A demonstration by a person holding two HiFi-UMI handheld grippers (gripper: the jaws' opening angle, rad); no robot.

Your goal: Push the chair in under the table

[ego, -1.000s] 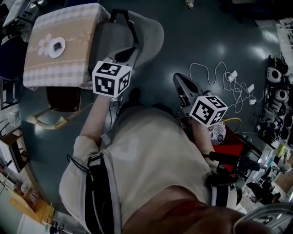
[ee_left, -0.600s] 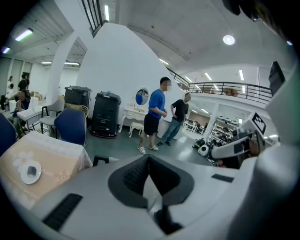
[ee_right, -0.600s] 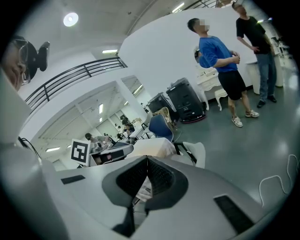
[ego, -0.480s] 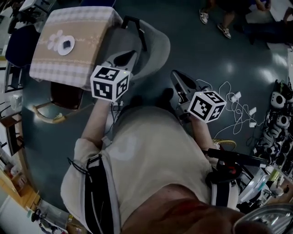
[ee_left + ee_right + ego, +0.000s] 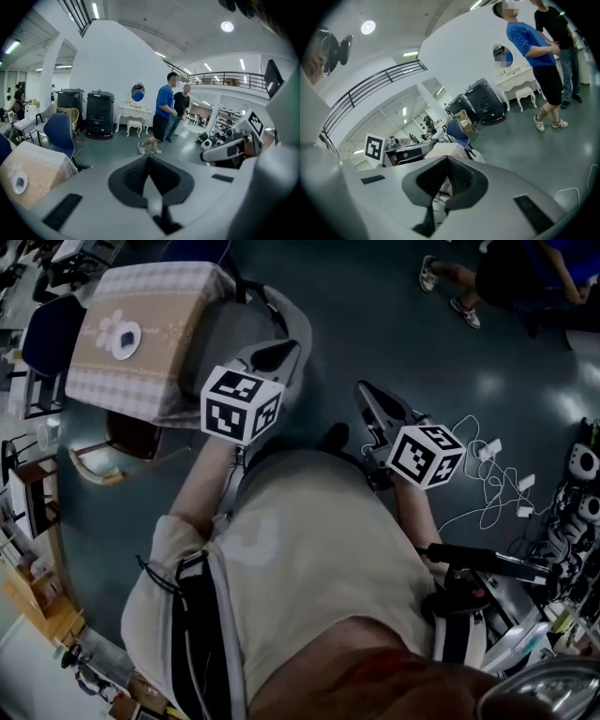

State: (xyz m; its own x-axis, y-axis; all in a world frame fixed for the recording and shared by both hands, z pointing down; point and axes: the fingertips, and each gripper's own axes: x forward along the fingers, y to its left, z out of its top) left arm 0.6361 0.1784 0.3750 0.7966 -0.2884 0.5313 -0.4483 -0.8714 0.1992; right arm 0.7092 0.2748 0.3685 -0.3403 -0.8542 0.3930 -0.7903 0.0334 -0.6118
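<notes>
**STATUS: CHAIR BESIDE COUNTER, BOTH TONGS CLOSED**

**Chair.** In the head view, the grey chair (image 5: 246,326) stood just beside the right-hand edge of the counter (image 5: 164,301). A checked beige cloth covered the counter. A black part of the chair's frame showed at its far side. Whether the seat reached under the counter could not be told.

**Counter.** A flower-shaped white mat (image 5: 120,337) lay on the cloth with a small dark item at its middle. In the left gripper view, the counter (image 5: 33,171) sat at the lower left, with a blue chair (image 5: 58,133) behind it.

**Left tongs.** In the head view, the left tongs (image 5: 274,354) pointed toward the chair, and their tip overlapped its near rim. Contact with the chair could not be confirmed. In the left gripper view, the left tongs (image 5: 148,161) were pressed together with nothing between them.

**Right tongs.** In the head view, the right tongs (image 5: 367,397) were over the bare floor (image 5: 375,315), to the right of the chair and apart from it. In the right gripper view, the right tongs (image 5: 448,161) were likewise pressed together and empty.

**Surroundings.** White cables (image 5: 487,493) lay on the floor near the right tongs. In the left gripper view, a person in a blue top (image 5: 164,112) and a person in a dark top (image 5: 182,105) were on the open floor beyond. A white dressing table (image 5: 133,112) stood against the far wall.
</notes>
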